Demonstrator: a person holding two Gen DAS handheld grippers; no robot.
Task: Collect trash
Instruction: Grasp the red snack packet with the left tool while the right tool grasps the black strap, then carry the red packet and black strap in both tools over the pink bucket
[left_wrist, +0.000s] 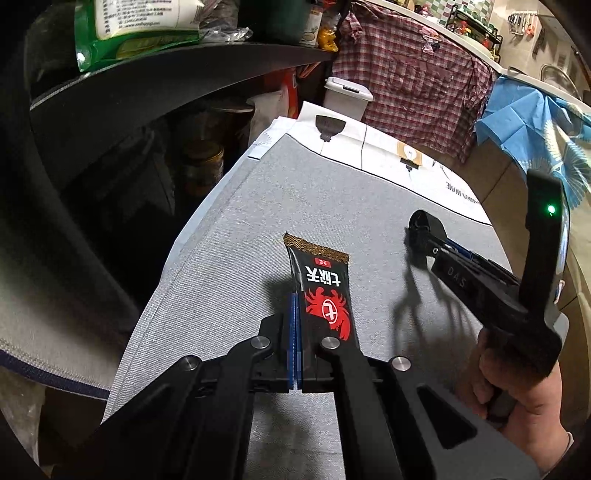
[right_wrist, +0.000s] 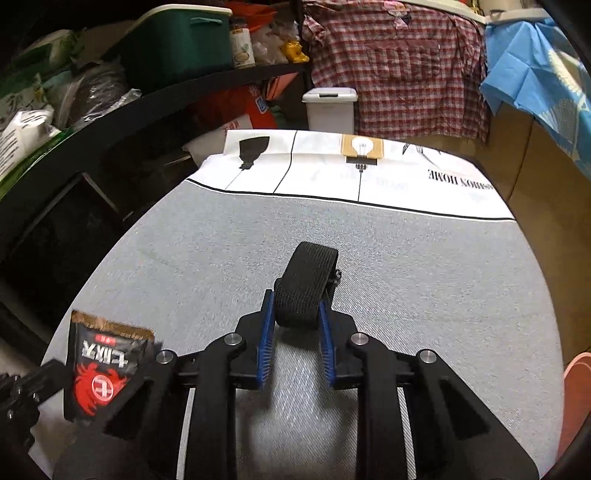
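A black snack wrapper (left_wrist: 323, 291) with a red crab print stands up from my left gripper (left_wrist: 295, 300), whose blue pads are shut on its lower edge above the grey tablecloth (left_wrist: 229, 229). The same wrapper (right_wrist: 105, 365) shows at the lower left of the right wrist view. My right gripper (right_wrist: 296, 301) is shut on a loop of black woven strap (right_wrist: 306, 280), its blue pads pressing both sides just above the cloth. In the left wrist view that gripper (left_wrist: 424, 240) reaches in from the right, held by a person's hand (left_wrist: 524, 391), with the strap (left_wrist: 424, 221) at its tip.
A white lidded bin (right_wrist: 330, 107) stands beyond the table's far edge. Behind it hang a plaid shirt (right_wrist: 399, 62) and a blue cloth (right_wrist: 535, 74). A dark shelf (right_wrist: 155, 96) on the left carries a green box (right_wrist: 177, 40) and bags. Cardboard (right_wrist: 535, 184) lines the right side.
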